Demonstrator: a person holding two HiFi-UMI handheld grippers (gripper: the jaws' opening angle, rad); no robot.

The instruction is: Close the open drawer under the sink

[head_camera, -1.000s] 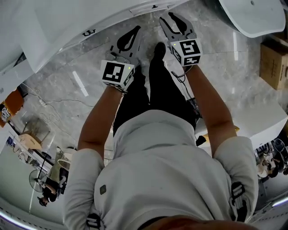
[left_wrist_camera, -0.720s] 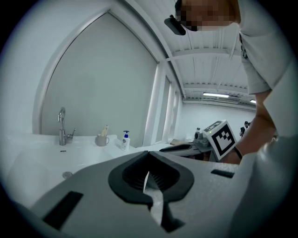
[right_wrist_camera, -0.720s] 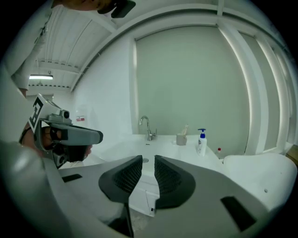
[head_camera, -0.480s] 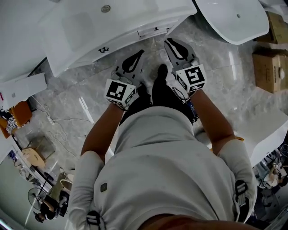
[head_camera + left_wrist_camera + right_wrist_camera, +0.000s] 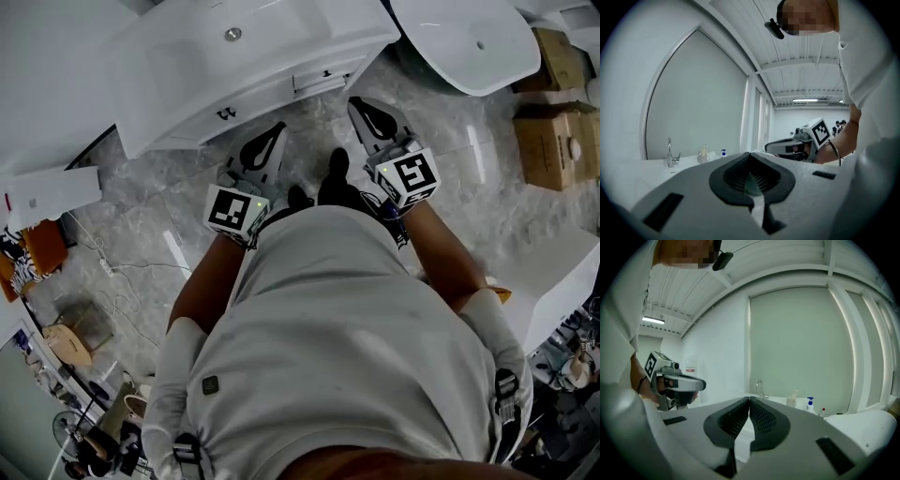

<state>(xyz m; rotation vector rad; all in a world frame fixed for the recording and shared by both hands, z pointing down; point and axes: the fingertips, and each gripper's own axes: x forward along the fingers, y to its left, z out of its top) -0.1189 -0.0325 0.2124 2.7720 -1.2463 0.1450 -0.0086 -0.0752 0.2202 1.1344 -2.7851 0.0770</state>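
The white sink cabinet (image 5: 178, 108) lies at the top of the head view, its basin drain (image 5: 232, 35) showing. Under the front edge is a drawer front (image 5: 323, 80) with a dark handle; it looks pushed in, about flush. My left gripper (image 5: 279, 128) hangs over the marble floor just short of the cabinet, jaws together and empty. My right gripper (image 5: 361, 101) hovers close below the drawer front; its jaws have just been closing and now meet with nothing between them. Both gripper views look level over the countertop at a faucet (image 5: 761, 387).
A second white basin (image 5: 469, 37) sits at the top right, with cardboard boxes (image 5: 548, 131) beside it. A white counter (image 5: 553, 272) is at the right and a cable (image 5: 122, 272) trails on the floor at the left. A blue soap bottle (image 5: 810, 404) stands on the countertop.
Both grippers have risen and drawn back from the cabinet, whose basin top has come into the head view. The right gripper's jaws have closed.
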